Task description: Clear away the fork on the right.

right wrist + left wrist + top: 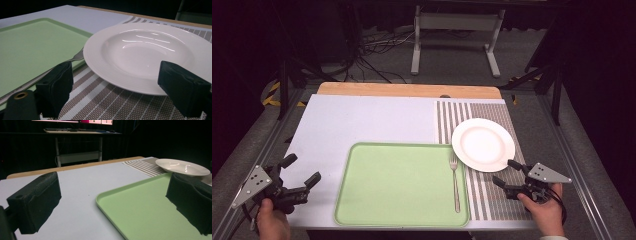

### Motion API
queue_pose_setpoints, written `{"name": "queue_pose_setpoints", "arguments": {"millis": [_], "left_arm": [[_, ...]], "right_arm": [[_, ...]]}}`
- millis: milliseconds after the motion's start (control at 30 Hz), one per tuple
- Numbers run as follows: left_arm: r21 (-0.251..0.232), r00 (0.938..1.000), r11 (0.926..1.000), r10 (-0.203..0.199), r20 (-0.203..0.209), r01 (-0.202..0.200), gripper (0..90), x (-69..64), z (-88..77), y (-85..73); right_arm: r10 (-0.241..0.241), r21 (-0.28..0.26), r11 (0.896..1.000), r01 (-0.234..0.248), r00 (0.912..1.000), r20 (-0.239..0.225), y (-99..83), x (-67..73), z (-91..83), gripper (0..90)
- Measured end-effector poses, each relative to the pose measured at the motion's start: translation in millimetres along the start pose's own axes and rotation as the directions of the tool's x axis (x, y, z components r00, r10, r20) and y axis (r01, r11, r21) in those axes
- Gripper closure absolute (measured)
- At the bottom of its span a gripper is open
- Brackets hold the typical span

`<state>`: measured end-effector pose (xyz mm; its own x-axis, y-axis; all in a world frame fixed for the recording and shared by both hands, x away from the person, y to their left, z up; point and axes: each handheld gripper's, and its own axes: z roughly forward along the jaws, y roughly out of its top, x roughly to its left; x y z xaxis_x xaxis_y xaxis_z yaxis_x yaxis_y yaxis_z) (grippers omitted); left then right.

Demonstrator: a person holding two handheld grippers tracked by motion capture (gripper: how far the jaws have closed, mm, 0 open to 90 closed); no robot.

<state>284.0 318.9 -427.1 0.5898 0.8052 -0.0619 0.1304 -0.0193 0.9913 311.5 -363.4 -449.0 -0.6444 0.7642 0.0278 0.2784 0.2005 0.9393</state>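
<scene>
1. Fingers of your right gripper stand wide apart with nothing between them; in the right gripper view one black finger sits low left and the other low right, both short of the white plate.
2. Plate location: directly ahead of those fingers, its near rim just beyond the tips, resting on the striped mat. No contact is visible.
3. Left gripper: fingers likewise open and empty, hovering over the bare bench, with the corner of the green tray ahead and between them.
4. Fork: lies on the tray's edge, to the left of your right fingers, apart from them.
5. Step in hand, as judged: the approach to the plate, grasp not yet made.
6. Next move calls for you to advance the right fingers until one passes over and one under the near rim, then close. The rim is thin and glossy, so seat it deep before lifting.
</scene>
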Motion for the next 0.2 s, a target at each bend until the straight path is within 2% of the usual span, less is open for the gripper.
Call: {"name": "queue_pose_setpoints", "arguments": {"millis": [200], "left_arm": [[-0.002, 1.0, 1.0, -0.003, 0.0, 0.003, 0.3, 0.5, -0.1, -0.4]], "right_arm": [[0.006, 0.003, 1.0, -0.006, 1.0, 0.005, 0.0, -0.4, -0.1, 14.1]]}}
